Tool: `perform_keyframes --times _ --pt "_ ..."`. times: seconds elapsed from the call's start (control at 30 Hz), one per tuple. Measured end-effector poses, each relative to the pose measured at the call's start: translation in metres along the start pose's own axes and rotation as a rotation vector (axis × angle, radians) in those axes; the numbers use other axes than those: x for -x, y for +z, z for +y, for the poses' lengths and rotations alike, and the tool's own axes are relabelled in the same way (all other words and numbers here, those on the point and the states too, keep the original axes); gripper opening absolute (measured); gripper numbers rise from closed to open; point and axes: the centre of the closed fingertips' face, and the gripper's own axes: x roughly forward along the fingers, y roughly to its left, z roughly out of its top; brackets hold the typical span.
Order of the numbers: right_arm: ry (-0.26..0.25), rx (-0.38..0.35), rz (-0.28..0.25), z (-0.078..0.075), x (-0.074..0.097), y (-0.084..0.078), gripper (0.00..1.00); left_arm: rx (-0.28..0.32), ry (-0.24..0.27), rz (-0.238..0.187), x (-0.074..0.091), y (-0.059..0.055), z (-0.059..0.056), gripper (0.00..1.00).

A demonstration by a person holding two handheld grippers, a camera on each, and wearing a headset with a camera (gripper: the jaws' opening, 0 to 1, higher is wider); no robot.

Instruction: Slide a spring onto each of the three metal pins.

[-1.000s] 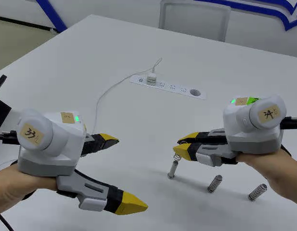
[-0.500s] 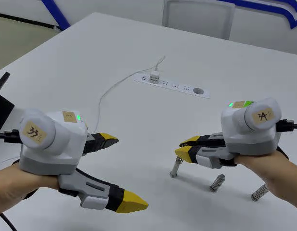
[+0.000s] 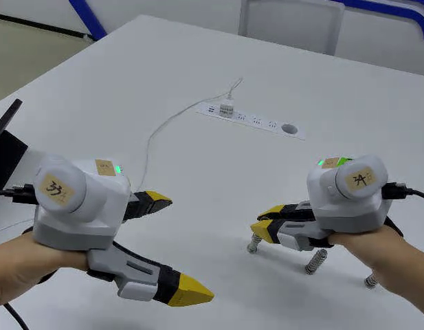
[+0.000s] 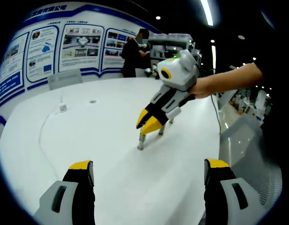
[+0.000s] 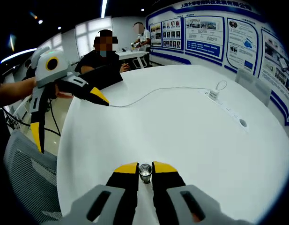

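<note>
Pinching a spring [image 5: 144,172] atop a pin [image 4: 141,144], the right tool [image 3: 258,221] angles down; left tool [image 3: 183,249] hovers wide open.

Desk [image 3: 129,82]: white, matte.
Power strip [image 3: 256,121]: flat, far side; white cable [image 3: 159,132] runs left.
Metal pins [image 3: 253,243]: three standing in a row, near side.

White table [image 3: 198,82], yellow-tipped black right tongs [image 3: 264,221], silver spring [image 5: 145,172], white power strip [image 3: 253,120].

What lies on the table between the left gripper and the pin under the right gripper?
Nothing: in the head view, bare white table runs from the open left gripper to the pin, where the right gripper grips a spring.
</note>
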Motion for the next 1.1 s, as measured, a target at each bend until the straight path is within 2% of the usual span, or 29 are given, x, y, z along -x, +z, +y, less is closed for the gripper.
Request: perform_keyframes --times 0.53,0.77,1.1 --pt "0.013 0.054 0.068 0.007 -0.012 -0.018 0.12 -0.002 -0.001 0.016 0.0 -0.004 -0.002 1.0" --pt "0.007 0.066 0.081 0.006 -0.013 -0.021 0.12 -0.004 -0.004 0.027 -0.001 -0.006 -0.004 1.0" --pt "0.009 0.06 0.085 0.006 -0.012 -0.022 0.13 -0.011 -0.008 0.027 -0.003 -0.003 -0.005 1.0"
